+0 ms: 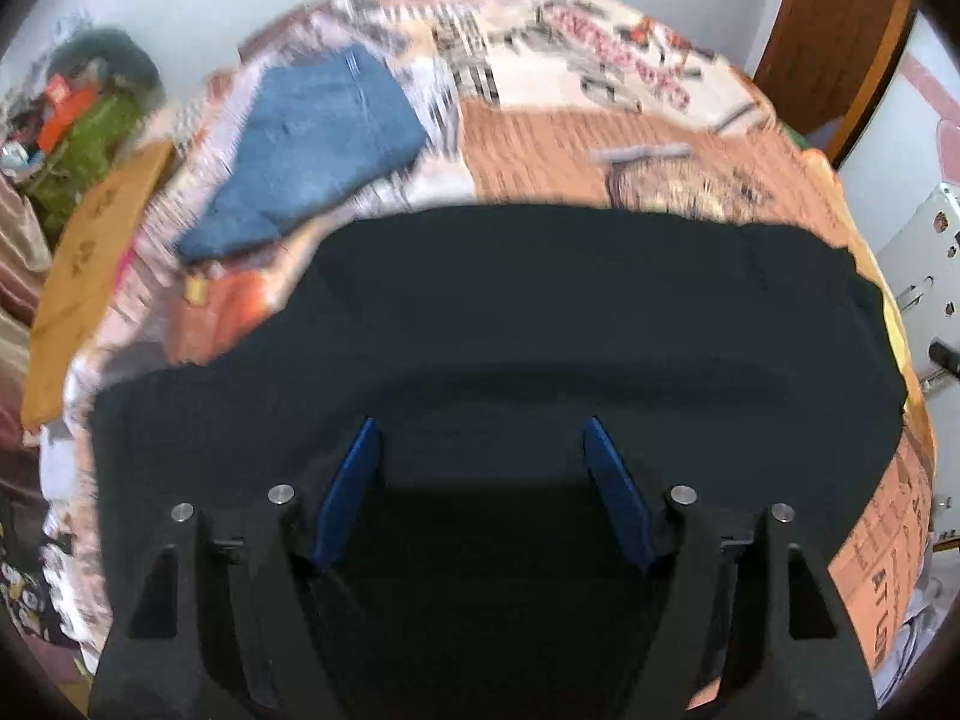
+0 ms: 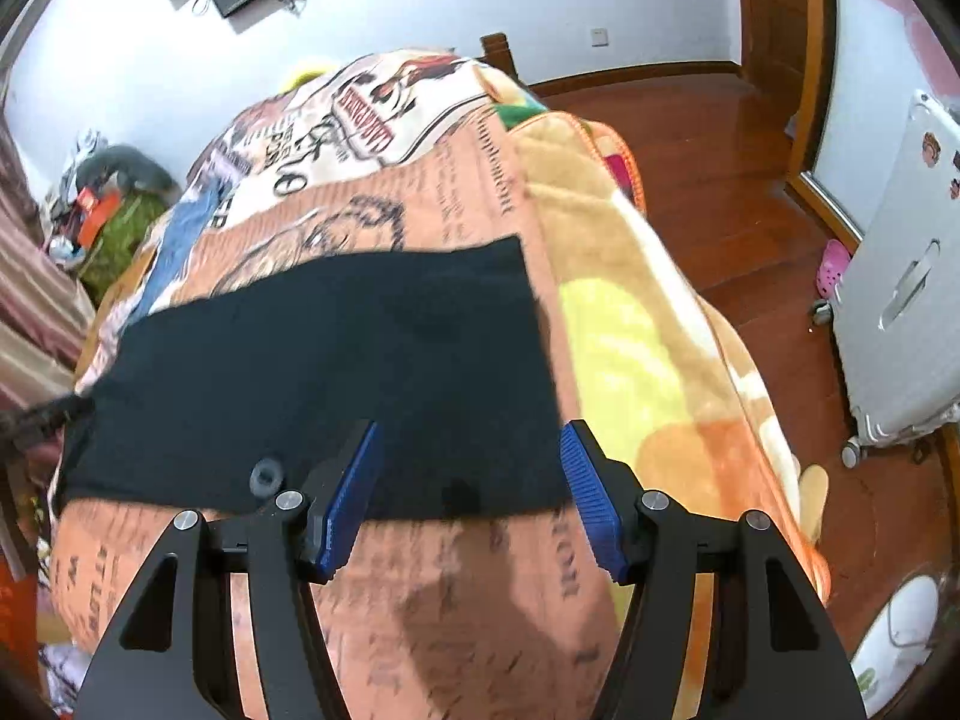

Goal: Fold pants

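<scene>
Black pants point(image 2: 336, 372): lying flat on bed blanket point(image 2: 480, 600); I am holding left claw point(image 1: 483, 480) and right claw point(image 2: 471, 492) released, empty; next fold needing an edge grasp.

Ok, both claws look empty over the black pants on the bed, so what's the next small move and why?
Probably lower the right claw onto the near edge of the black pants and pinch it. Both claws are open and empty, the left claw over the cloth, and the pants lie flat as a long strip on the blanket, seemingly awaiting another fold.
</scene>
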`<state>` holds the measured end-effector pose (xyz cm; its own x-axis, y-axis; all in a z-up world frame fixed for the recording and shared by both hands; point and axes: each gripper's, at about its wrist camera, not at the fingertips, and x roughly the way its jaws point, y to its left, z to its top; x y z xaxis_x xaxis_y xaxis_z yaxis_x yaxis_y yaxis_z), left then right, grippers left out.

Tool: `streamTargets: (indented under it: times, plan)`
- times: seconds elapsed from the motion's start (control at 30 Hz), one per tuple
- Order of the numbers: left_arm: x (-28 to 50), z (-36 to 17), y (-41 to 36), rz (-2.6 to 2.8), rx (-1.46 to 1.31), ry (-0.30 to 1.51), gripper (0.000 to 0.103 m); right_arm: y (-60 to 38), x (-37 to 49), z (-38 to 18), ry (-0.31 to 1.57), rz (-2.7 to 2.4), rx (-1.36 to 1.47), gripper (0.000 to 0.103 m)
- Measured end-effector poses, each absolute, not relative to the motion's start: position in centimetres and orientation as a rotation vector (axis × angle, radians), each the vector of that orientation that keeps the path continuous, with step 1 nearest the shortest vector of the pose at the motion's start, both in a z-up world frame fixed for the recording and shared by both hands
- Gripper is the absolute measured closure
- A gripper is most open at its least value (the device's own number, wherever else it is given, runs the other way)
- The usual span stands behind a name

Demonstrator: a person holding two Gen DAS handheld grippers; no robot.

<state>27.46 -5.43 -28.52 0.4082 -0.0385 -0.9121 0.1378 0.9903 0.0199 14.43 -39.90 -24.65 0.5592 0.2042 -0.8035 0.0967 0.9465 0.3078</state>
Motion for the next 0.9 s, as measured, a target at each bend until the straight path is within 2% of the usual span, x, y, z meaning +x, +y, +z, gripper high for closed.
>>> streamTargets:
  times: [0.03,0.07,0.23,0.37,0.4,0.43,0.5,0.57,0.63,0.9]
  plan:
    - [27.3,-28.8,-5.6,-0.092,0.072,1.135,0.017,-40.1,15.2,-24.8,0.978,0.07,0.343,0.045]
    - [27.5,-29.1,-5.5,-0.069,0.055,1.135,0.013,-40.3,15.9,-25.1,0.974,0.076,0.346,0.045]
    - [27.7,-29.7,-5.0,-0.056,0.009,1.155,0.004,-40.7,19.2,-26.8,0.984,0.092,0.35,0.045]
    - [27.7,-29.9,-5.1,-0.039,0.017,1.156,0.001,-41.3,21.7,-28.9,1.008,0.074,0.371,0.045]
    - [27.6,-29.8,-5.1,-0.037,0.018,1.155,0.001,-41.5,22.1,-29.4,1.017,0.074,0.386,0.047]
    - [27.6,-29.8,-5.1,-0.035,0.019,1.156,0.0,-41.8,22.3,-29.9,1.02,0.076,0.401,0.058]
    - [27.7,-29.9,-5.1,-0.034,0.02,1.156,0.0,-41.8,22.4,-30.2,1.01,0.1,0.414,0.07]
    - [27.6,-29.9,-5.1,-0.035,0.021,1.155,0.0,-41.4,22.1,-30.2,0.999,0.107,0.381,0.077]
    - [27.7,-29.9,-5.0,-0.035,0.018,1.154,0.0,-41.0,21.8,-30.0,0.997,0.102,0.332,0.09]
    - [27.7,-30.0,-5.0,-0.037,0.015,1.152,0.0,-40.7,22.2,-27.8,0.937,0.053,0.222,0.092]
